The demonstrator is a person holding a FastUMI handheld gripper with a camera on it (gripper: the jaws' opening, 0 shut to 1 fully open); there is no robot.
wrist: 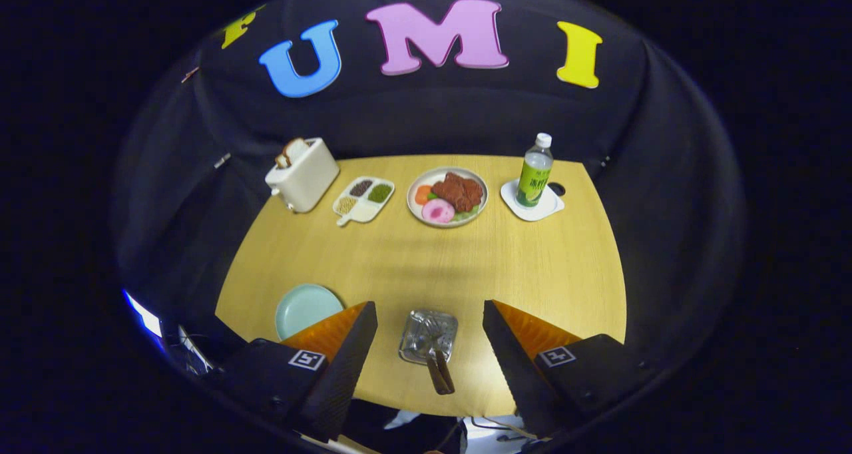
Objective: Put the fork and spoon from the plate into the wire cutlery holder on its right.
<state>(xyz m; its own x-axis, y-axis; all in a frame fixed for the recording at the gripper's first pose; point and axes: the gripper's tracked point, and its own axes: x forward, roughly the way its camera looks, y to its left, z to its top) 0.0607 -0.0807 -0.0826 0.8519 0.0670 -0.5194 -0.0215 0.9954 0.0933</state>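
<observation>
Handheld two-finger gripper (430, 321) held high, pointed downward at a steep angle. Fingers (353, 347) spread wide apart, gripping nothing, nothing touching either inner face.

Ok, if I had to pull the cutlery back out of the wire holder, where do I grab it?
Take the brown handles, the part sticking out past the wire cutlery holder toward the table's near edge. They lean that way between the open gripper fingers, so come from above and close across them. The metal ends sit inside the wire, hard to reach.
</observation>
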